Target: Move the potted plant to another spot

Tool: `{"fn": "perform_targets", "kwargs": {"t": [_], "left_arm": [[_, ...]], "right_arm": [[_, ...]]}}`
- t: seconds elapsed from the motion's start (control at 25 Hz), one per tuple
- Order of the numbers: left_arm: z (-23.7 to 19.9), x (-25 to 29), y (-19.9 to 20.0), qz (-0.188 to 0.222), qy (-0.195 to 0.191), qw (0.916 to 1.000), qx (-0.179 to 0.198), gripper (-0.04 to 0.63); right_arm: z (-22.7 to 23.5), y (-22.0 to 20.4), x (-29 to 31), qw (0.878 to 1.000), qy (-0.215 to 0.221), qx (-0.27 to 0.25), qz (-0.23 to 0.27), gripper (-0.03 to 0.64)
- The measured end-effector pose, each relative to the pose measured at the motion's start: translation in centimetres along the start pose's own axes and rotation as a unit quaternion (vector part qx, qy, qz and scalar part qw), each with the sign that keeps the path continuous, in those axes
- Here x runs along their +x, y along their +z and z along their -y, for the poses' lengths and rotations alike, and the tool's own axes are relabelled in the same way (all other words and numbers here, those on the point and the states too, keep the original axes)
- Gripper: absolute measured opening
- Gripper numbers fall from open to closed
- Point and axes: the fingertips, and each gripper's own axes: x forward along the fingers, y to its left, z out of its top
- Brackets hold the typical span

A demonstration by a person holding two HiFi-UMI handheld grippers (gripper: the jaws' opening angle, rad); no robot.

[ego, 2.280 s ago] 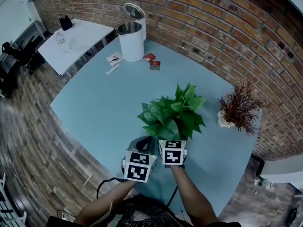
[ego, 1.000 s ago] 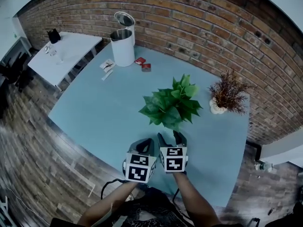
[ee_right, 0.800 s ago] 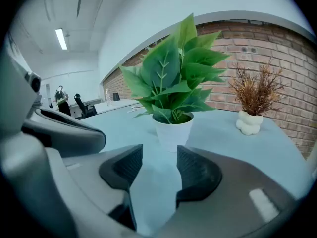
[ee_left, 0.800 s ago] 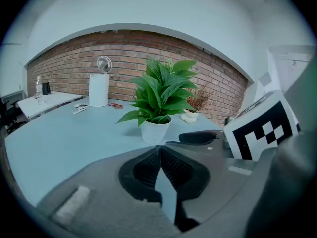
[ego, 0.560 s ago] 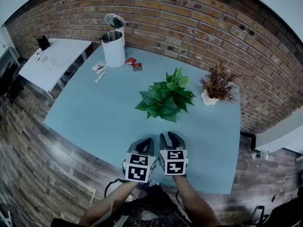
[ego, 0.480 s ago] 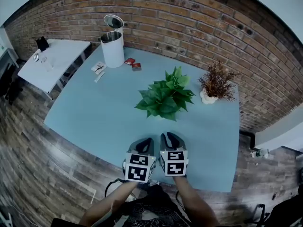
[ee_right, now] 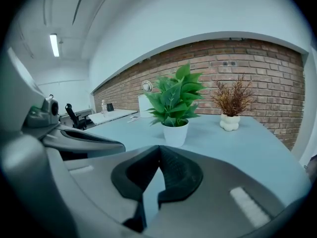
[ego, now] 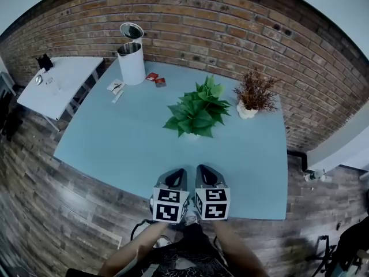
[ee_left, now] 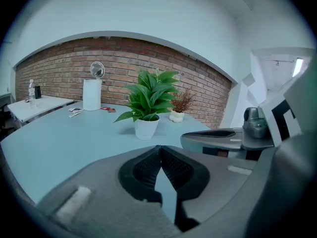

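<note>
The potted plant [ego: 196, 111], broad green leaves in a small white pot, stands upright near the middle of the light blue table [ego: 115, 143]. Both grippers are side by side at the table's near edge, well short of the plant. My left gripper [ego: 177, 173] is shut with nothing in it. My right gripper [ego: 205, 171] is shut too, also with nothing between its pads. In the left gripper view the plant [ee_left: 147, 99] stands ahead of the left gripper [ee_left: 159, 148]. The right gripper view shows the plant [ee_right: 176, 103] beyond the right gripper [ee_right: 159, 148].
A dried reddish plant [ego: 253, 91] in a white pot stands to the right of the green one. At the table's far left are a white bin [ego: 131, 62] with an open lid and small packets [ego: 155, 78]. A white side table [ego: 57, 79] lies left; a brick wall runs behind.
My right gripper let go of the plant's pot, drew back toward the near table edge with jaws open, then shut. The left gripper drew back alongside it. The plant stays standing.
</note>
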Motion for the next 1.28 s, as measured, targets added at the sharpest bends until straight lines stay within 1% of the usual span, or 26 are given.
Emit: {"fn": "perform_targets", "kwargs": {"t": [0.2, 0.36, 0.52, 0.76, 1.28], "left_arm": [[1.0, -0.8, -0.6, 0.003, -0.02, 0.9998, 0.004, 0.002], [1.3, -1.6, -0.7, 0.007, -0.021, 0.9997, 0.012, 0.002], [2.0, -2.1, -0.6, 0.013, -0.03, 0.9994, 0.011, 0.002], [2.1, -3.0, -0.9, 0.014, -0.031, 0.9992, 0.022, 0.002], [2.2, -4.1, -0.9, 0.019, -0.034, 0.9988, 0.031, 0.002]], "right_arm": [[-0.7, -0.4, -1.6, 1.0, -0.006, 0.009, 0.003, 0.006], [-1.1, -0.7, -2.9, 1.0, -0.008, 0.013, 0.005, 0.006], [-1.4, -0.7, -4.0, 1.0, -0.011, 0.019, 0.009, 0.006], [-1.8, -1.0, -5.0, 1.0, -0.016, 0.021, 0.011, 0.006], [-2.2, -1.0, -5.9, 0.999, -0.024, 0.023, 0.017, 0.006]]}}
